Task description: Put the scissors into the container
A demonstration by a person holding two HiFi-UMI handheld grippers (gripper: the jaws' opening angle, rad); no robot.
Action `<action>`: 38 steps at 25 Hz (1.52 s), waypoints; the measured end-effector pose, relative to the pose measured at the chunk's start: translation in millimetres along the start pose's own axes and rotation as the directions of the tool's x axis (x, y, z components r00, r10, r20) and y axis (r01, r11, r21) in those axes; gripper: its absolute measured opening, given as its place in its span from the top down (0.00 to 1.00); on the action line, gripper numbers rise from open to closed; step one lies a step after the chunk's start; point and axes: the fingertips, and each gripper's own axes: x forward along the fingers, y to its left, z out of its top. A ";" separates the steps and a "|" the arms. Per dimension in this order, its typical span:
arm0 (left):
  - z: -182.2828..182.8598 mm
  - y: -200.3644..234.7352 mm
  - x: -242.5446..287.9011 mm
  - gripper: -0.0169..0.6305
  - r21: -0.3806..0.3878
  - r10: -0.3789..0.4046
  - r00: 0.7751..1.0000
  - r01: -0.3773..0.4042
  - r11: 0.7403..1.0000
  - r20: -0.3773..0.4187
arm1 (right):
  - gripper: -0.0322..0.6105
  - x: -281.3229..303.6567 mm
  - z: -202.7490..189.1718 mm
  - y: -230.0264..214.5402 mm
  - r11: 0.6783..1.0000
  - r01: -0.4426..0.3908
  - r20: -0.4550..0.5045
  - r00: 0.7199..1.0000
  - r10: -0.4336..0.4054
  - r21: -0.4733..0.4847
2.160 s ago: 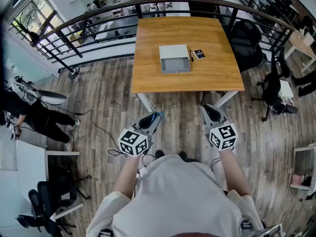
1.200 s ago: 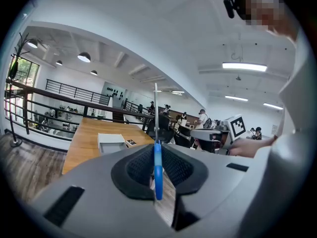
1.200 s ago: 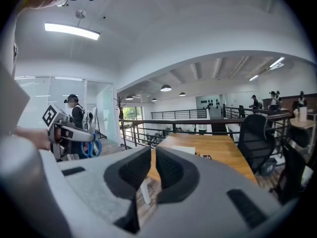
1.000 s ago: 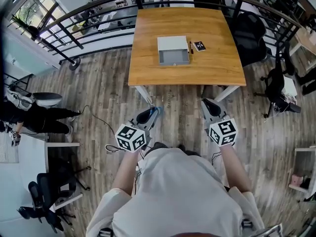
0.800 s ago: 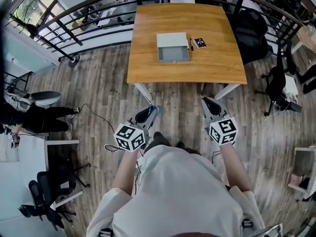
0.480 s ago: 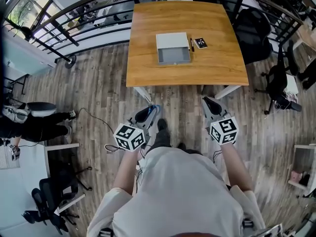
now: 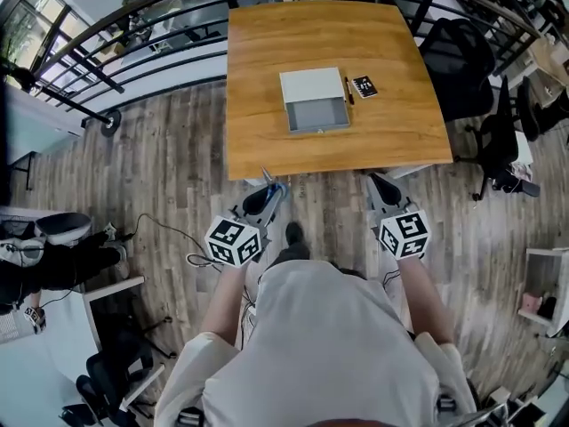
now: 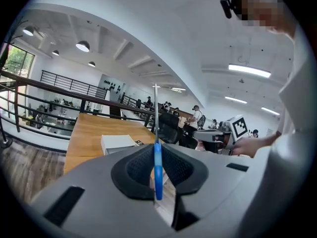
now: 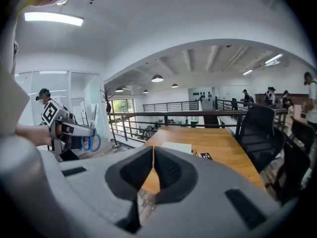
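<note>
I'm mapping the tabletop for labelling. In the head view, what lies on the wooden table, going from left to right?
grey container → pen → small black card

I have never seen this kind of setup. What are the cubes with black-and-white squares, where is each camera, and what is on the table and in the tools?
There is no robot here. A person stands in front of a wooden table and holds a two-jaw gripper in each hand. The marker cubes are parts of those grippers.

The head view comes from a camera on the person's head, looking steeply down. The other two views come from cameras that ride on each gripper and look along its jaws.

On the table lie an open grey box-shaped container, a black pen beside it, and a small black card.

The left gripper is shut on blue-handled scissors, with the blade pointing up. The right gripper has its jaws together with nothing between them.
</note>
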 end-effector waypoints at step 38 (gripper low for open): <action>45.6 127.6 187.4 0.91 -0.027 -0.058 0.983 0.054 0.998 -0.176 | 0.93 184.1 16.4 -108.3 0.998 -0.011 -0.141 0.990 0.020 0.062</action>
